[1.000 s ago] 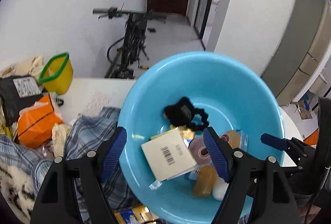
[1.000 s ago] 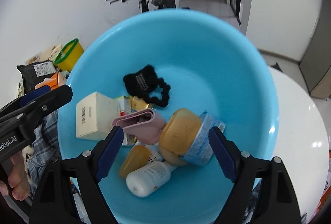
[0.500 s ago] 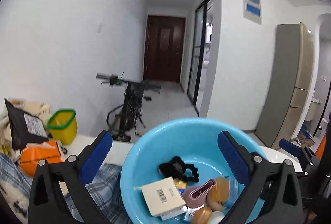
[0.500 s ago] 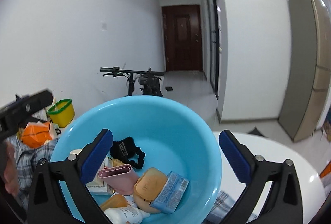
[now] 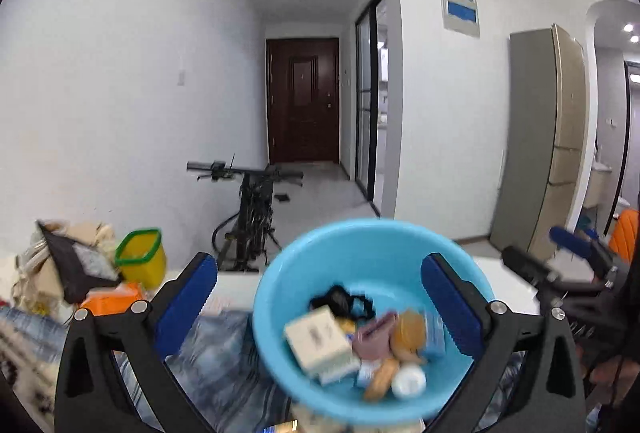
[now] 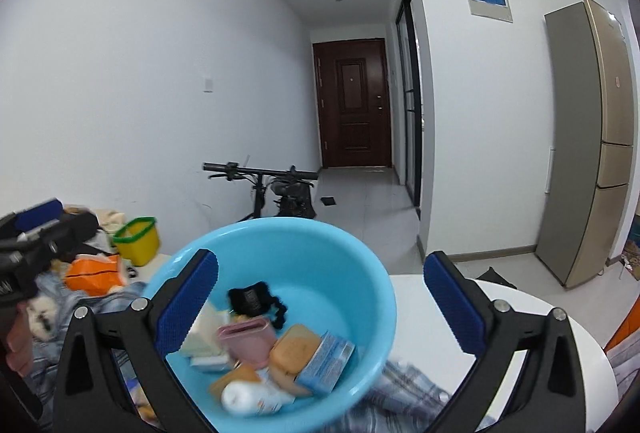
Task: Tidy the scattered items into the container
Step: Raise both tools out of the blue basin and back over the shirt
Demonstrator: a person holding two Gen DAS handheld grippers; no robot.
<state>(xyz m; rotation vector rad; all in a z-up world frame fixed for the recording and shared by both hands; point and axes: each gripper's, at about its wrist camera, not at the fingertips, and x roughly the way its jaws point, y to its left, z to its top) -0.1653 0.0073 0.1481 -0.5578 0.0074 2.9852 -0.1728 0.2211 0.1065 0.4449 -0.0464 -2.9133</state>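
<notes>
On the white table (image 6: 520, 313), blue basin (image 5: 320, 253) sits holding the gathered items. Left gripper (image 5: 318, 297) and right gripper (image 6: 320, 295) both held above it, fingers wide apart, empty.

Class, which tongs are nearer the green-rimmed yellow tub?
Left. The left tongs hover just right of the yellow tub; the right tongs are farther right, beyond the blue basin.
</notes>
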